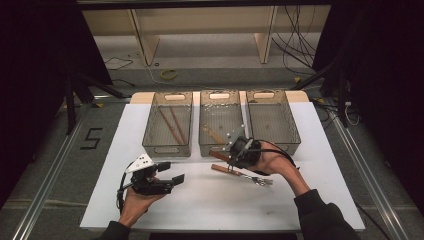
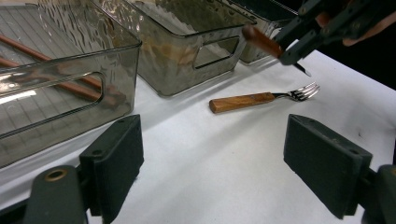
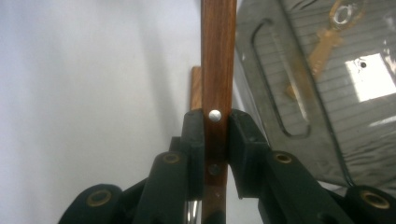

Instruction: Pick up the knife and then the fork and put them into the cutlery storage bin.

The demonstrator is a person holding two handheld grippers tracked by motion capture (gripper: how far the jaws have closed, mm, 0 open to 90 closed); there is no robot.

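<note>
Right tool clenched on wooden-handled utensil, lifted beside middle bin, left tool released.

Dim room, black curtains at 9 and 3 o'clock. Grey floor, a "5" marking at 9. Pale wooden shelf unit at 12, loose cables at 1, yellow tape roll on floor.

**One mark on the floor**

The one readable sign is a dark figure "5", marked on the grey floor to the left of the white table, beside its far-left corner. The clear bins along the table's far side, the wooden-handled cutlery and both grippers bear no lettering, label or brand that can be read.
</note>
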